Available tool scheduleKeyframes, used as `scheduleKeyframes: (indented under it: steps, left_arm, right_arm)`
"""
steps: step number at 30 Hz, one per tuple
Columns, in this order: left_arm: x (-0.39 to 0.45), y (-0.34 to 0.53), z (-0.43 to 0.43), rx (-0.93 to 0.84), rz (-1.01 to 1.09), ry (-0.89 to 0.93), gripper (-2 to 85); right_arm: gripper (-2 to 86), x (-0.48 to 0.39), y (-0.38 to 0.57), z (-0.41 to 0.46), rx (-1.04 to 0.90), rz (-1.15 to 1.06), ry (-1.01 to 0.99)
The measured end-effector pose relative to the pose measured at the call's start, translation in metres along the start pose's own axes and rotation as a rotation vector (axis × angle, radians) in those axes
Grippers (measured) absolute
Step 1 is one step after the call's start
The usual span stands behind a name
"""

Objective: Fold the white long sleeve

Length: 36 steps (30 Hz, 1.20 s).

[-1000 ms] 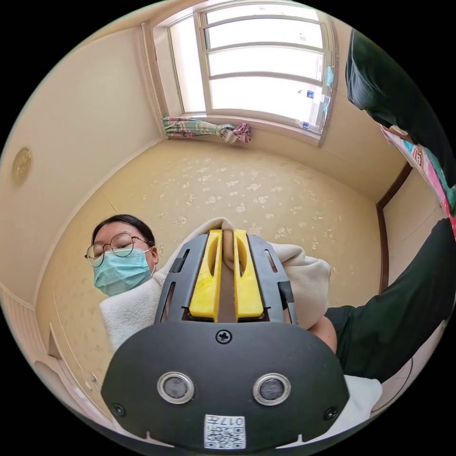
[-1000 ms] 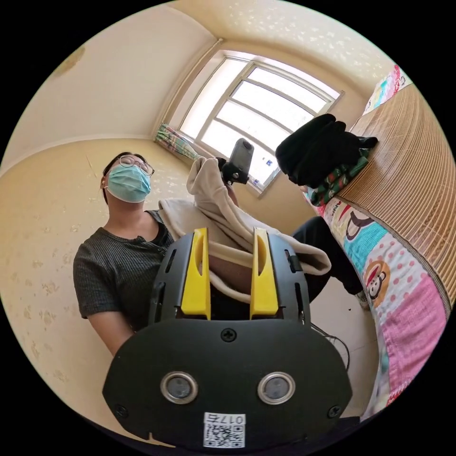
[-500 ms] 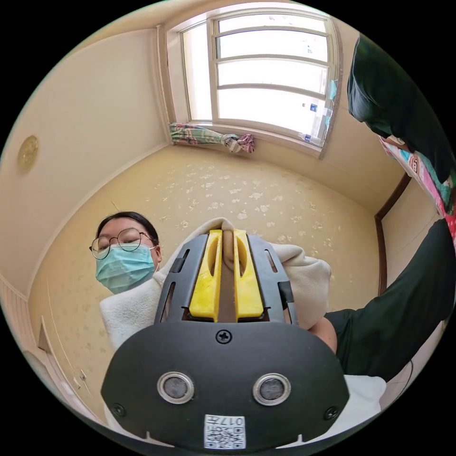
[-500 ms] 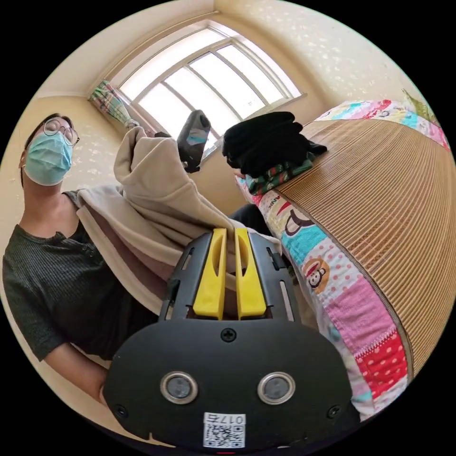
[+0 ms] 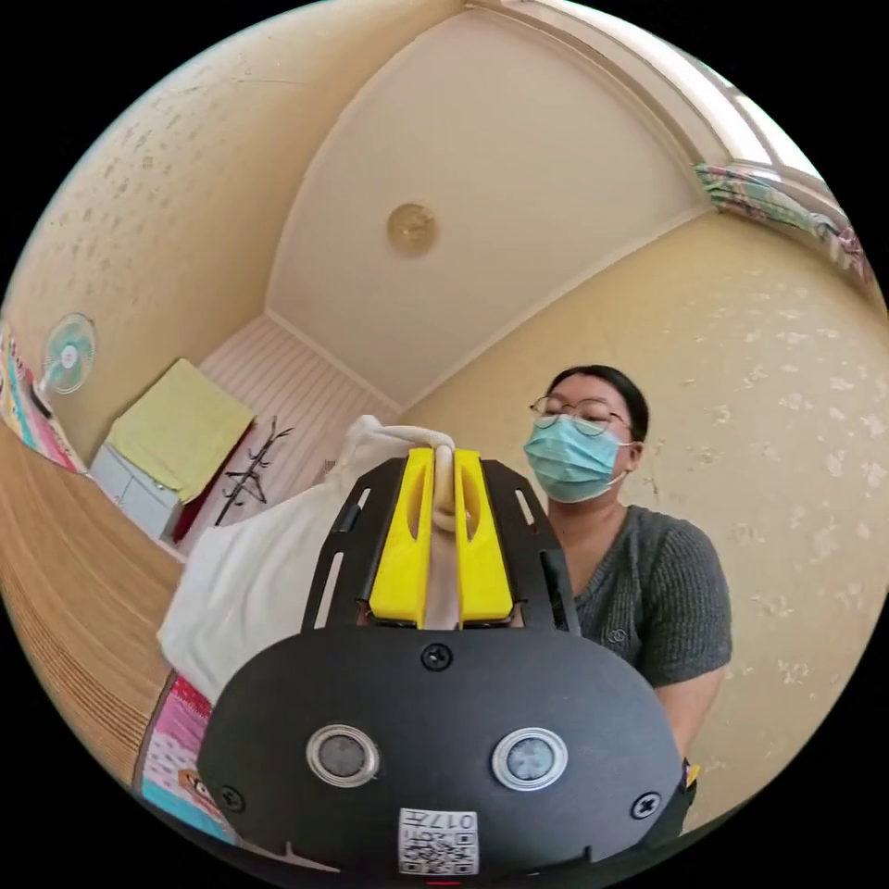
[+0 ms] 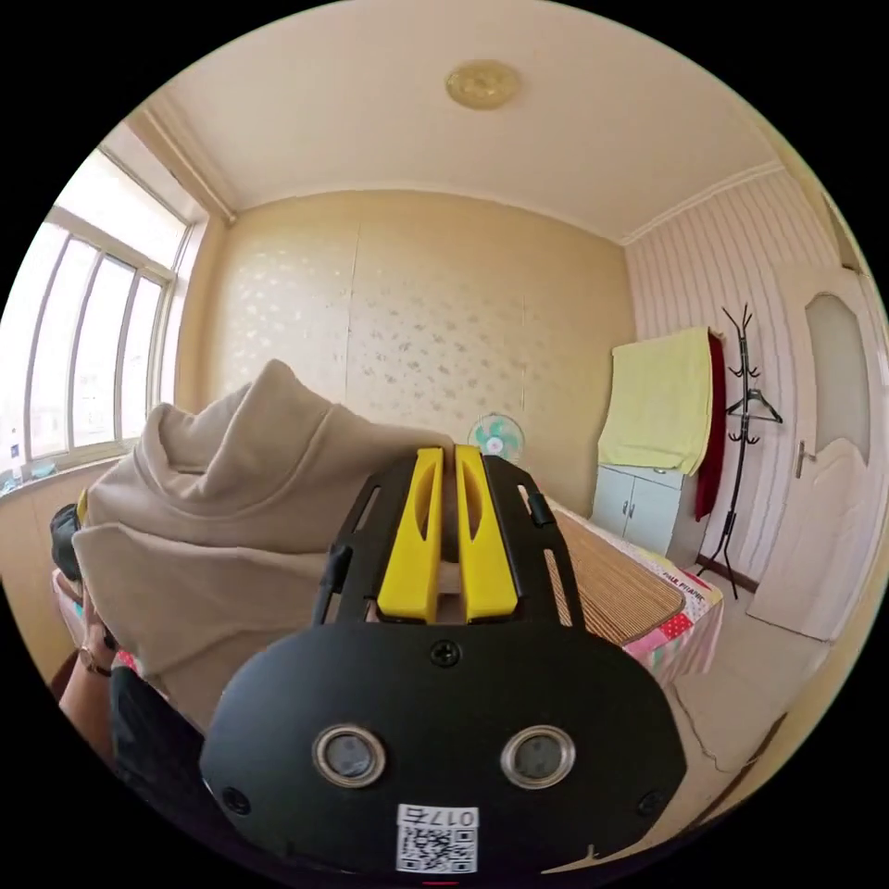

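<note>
The white long sleeve (image 5: 250, 583) is a cream fleece garment held up in the air. My left gripper (image 5: 444, 456) is shut on a fold of it, the cloth poking up between the yellow jaws and hanging off to the left. In the right gripper view the same white long sleeve (image 6: 231, 500) bulges to the left of the jaws, and my right gripper (image 6: 443, 453) is shut on its edge. The person holding the grippers (image 5: 630, 574) stands behind the left one, in a grey top.
A bed with a bamboo mat (image 6: 602, 574) and a patchwork sheet (image 5: 176, 741) lies below. A cabinet under a yellow towel (image 6: 657, 407), a coat stand (image 6: 745, 407), a door (image 6: 824, 463) and a small fan (image 6: 495, 435) line the far wall. The window (image 6: 83, 361) is at the left.
Both cameras have swung round sharply. The right gripper closed on the garment a second ago and stays shut on it. The left grip is unchanged; the garment has been lifted.
</note>
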State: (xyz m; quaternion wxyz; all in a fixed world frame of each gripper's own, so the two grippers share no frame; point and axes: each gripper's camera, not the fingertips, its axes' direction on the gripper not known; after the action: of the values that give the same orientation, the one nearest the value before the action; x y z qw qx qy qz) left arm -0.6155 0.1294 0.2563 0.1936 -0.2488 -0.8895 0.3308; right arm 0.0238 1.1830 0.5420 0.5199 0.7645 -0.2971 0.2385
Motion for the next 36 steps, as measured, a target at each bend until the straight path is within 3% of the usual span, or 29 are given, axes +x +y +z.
scheduleKeyframes:
  steps: [5,9,11,13,16,18,20,22,24,28,29,31,33,36]
  left_arm:
    - [-0.031,-0.003,0.039,0.036,-0.066,-0.103,4.1]
    - [-0.007,-0.044,0.092,-0.056,0.065,-0.183,4.2]
    - [0.016,-0.067,0.114,-0.101,0.123,-0.331,4.2]
    - [0.044,-0.092,0.134,-0.081,0.123,-0.642,4.3]
    - [0.061,-0.117,0.156,-0.074,0.201,-0.915,4.3]
    - [0.057,-0.129,0.158,-0.055,0.212,-1.044,4.4]
    - [0.042,-0.138,0.157,-0.017,0.159,-1.118,4.3]
    - [0.029,-0.131,0.149,0.12,0.108,-1.015,3.6]
    - [0.032,-0.122,0.152,0.199,0.187,-0.987,0.3]
    - [0.038,-0.152,0.148,0.421,0.372,-1.35,-0.7]
    - [0.027,-0.168,0.148,0.4,0.376,-1.398,-0.8]
    - [-0.067,-0.239,0.148,0.077,0.167,-1.528,-0.6]
    - [-0.155,-0.256,0.148,-0.203,-0.035,-1.417,-0.1]
    - [-0.262,-0.197,0.147,-0.481,-0.24,-1.188,5.0]
  right_arm:
    - [3.1,-0.036,-0.036,-0.048,0.211,0.028,0.094]
    - [3.2,-0.055,-0.069,-0.073,0.323,0.062,0.103]
    - [3.3,-0.064,-0.094,-0.074,0.263,0.037,0.117]
    - [3.4,-0.074,-0.115,-0.077,0.219,0.005,0.146]
    - [3.4,-0.09,-0.141,-0.068,0.184,-0.105,0.04]
    - [3.4,-0.088,-0.164,-0.027,-0.006,-0.121,-0.093]
    - [3.4,-0.08,-0.172,0.004,-0.143,-0.029,-0.194]
    - [3.4,-0.079,-0.166,0.017,-0.13,0.041,-0.24]
    - [3.5,-0.082,-0.154,0.022,-0.024,0.102,-0.144]
    - [3.9,-0.088,-0.154,0.084,0.053,0.098,0.143]
    - [4.2,-0.086,-0.161,0.131,-0.003,0.092,0.139]
    - [4.9,-0.086,-0.178,0.229,-0.235,0.04,0.003]
    - [7.1,-0.095,-0.159,0.384,-0.713,-0.032,-0.087]
    - [10.2,-0.098,-0.077,0.489,-1.134,-0.111,-0.145]
